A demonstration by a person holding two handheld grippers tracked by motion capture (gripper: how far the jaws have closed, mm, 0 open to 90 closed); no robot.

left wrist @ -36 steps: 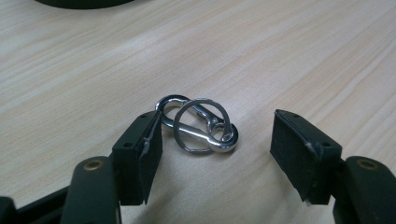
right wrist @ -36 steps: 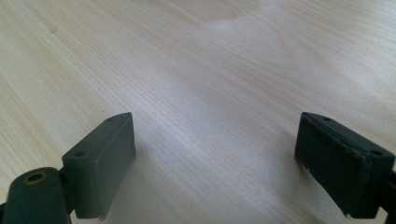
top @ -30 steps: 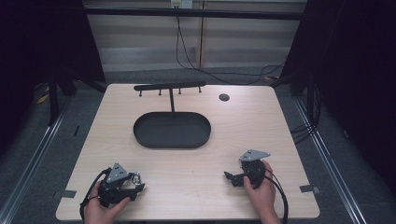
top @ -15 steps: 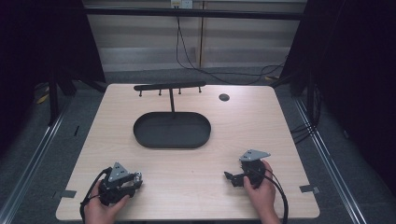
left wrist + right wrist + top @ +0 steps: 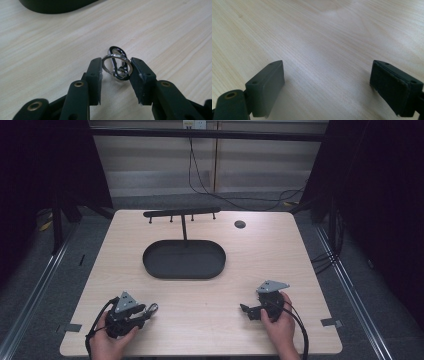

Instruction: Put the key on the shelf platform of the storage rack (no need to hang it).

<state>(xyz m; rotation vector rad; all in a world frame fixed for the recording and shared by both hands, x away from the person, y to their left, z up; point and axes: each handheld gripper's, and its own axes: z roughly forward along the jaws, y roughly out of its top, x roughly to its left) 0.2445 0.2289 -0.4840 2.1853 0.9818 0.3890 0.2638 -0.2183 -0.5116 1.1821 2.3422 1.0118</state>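
Note:
A silver key ring [image 5: 117,57] linked to a black snap hook [image 5: 115,47] stands between the jaws of my left gripper [image 5: 116,68]. Both pads press on the ring's sides, and the jaws have just been closing on it. In the high view the left gripper [image 5: 149,310] lies at the table's front left, with the ring [image 5: 153,307] glinting at its tip. My right gripper [image 5: 245,310] rests at the front right, pointing left. Its jaws [image 5: 327,82] stand wide open over bare wood, with nothing between them.
A black oval tray [image 5: 150,265] sits mid-table. Behind it stands a black rack [image 5: 182,213] with several short pegs. A small dark disc [image 5: 240,224] lies at the back right. Cables trail from both grippers toward the front edge.
The left gripper's jaws have drawn together on the ring. Both hands stay where they were.

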